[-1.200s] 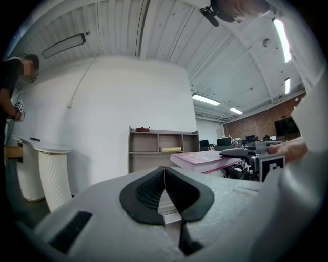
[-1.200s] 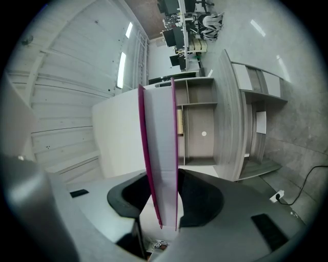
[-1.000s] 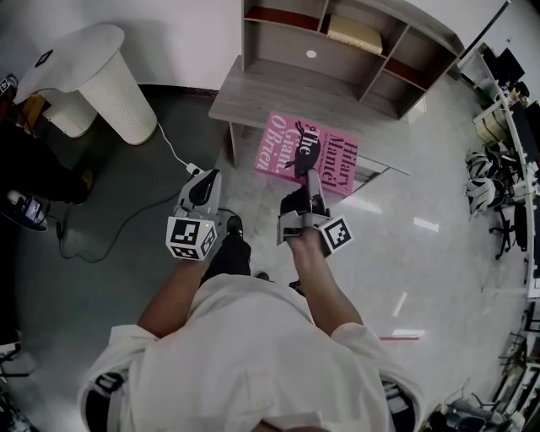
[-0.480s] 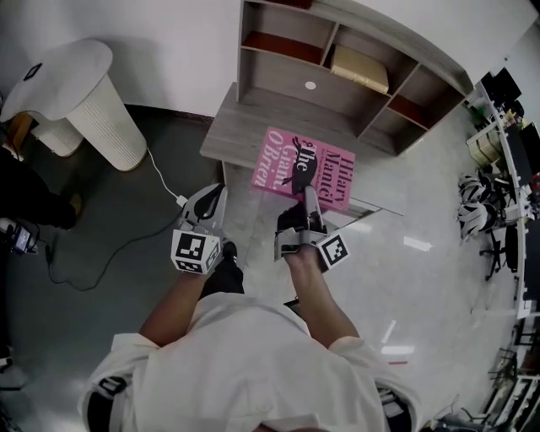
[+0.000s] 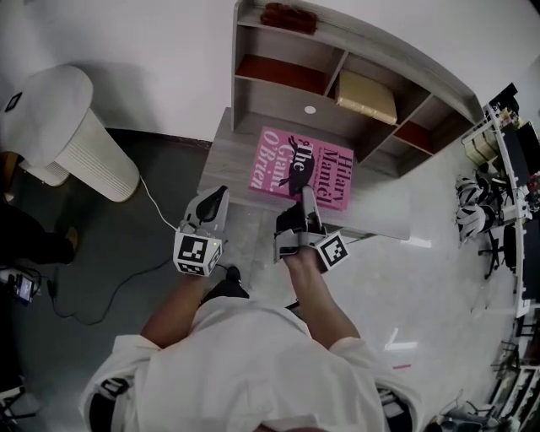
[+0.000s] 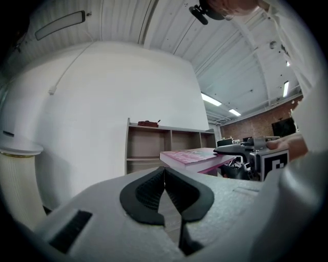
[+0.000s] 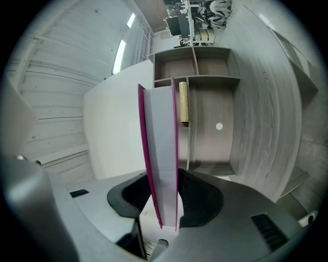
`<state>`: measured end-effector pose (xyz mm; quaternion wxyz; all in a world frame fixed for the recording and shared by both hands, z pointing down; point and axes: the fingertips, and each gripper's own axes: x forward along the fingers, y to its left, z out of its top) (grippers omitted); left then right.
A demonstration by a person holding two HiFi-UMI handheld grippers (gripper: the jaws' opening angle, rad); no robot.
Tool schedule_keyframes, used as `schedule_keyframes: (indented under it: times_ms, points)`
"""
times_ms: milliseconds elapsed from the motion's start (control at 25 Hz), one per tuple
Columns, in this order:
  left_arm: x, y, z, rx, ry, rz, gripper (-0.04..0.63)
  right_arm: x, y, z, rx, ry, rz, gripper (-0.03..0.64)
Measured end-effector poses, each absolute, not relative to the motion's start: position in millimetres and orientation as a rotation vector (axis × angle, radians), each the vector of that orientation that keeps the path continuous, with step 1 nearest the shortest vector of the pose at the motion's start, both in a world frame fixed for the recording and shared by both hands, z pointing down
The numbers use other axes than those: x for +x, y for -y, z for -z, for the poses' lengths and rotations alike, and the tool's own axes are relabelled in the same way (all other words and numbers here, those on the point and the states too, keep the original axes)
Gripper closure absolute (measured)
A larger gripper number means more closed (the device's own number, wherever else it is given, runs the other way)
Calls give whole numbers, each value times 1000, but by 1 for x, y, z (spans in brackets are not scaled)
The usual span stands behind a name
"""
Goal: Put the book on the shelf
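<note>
My right gripper point(image 5: 300, 199) is shut on the near edge of a pink book point(image 5: 302, 166), holding it flat over the grey desk top point(image 5: 224, 150). In the right gripper view the book point(image 7: 161, 153) stands edge-on between the black pads, its white page block facing me. The grey shelf unit point(image 5: 287, 74) with open compartments rises just beyond the book; in the right gripper view the shelf unit point(image 7: 205, 102) fills the background. My left gripper point(image 5: 213, 202) hovers to the left of the book, shut and empty; its pads point(image 6: 165, 192) meet. The book point(image 6: 192, 155) shows to its right.
A tan box point(image 5: 367, 96) lies in a middle shelf compartment and a dark red object point(image 5: 289, 17) rests on the shelf top. A white ribbed pedestal point(image 5: 67, 135) stands at the left on dark flooring, with a white cable point(image 5: 156, 207) trailing. Office clutter point(image 5: 489, 194) lines the right edge.
Both grippers and the person have moved forward toward the shelf unit. The book, still held, has come from beyond the desk's front edge to over the desk top.
</note>
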<state>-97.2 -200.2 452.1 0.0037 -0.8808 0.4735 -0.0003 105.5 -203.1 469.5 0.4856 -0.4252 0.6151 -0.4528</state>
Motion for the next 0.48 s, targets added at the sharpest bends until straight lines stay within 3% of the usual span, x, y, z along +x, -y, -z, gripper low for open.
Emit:
schedule_keyframes:
  times_ms: [480]
  points:
    - [-121,304,-451,-2747,-1458,-29,578,69,314,-445,-1046,-1547,1036,462]
